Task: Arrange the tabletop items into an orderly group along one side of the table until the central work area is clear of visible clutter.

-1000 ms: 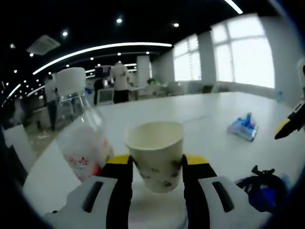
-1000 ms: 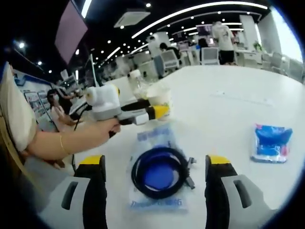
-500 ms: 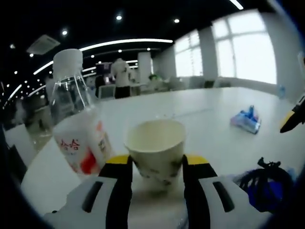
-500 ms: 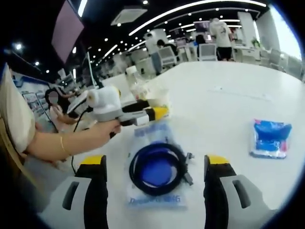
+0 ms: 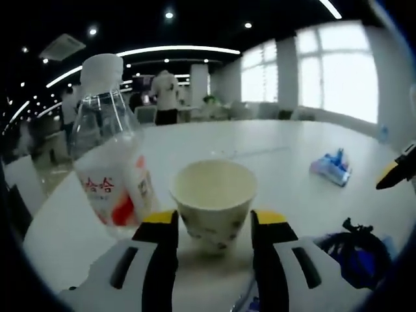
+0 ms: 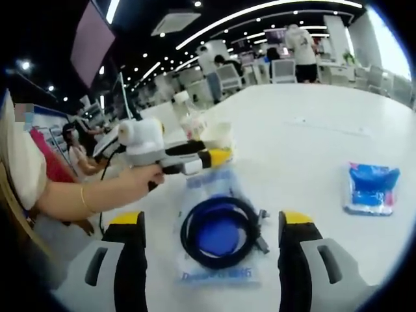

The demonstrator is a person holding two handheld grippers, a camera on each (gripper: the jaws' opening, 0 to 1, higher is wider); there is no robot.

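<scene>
Evidently the left gripper (image 5: 211, 224) clasps the paper cup (image 5: 213, 203) between its fingers, just beside the bottle (image 5: 110, 162) near the table (image 6: 312, 143) edge, likely to group them. The right gripper (image 6: 211, 250) hangs spread-fingered above the bagged cable (image 6: 218, 234).

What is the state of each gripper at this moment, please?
Left gripper: shut on the paper cup, beside the bottle.
Right gripper: open, holding nothing, jaws either side of the bagged cable.
</scene>
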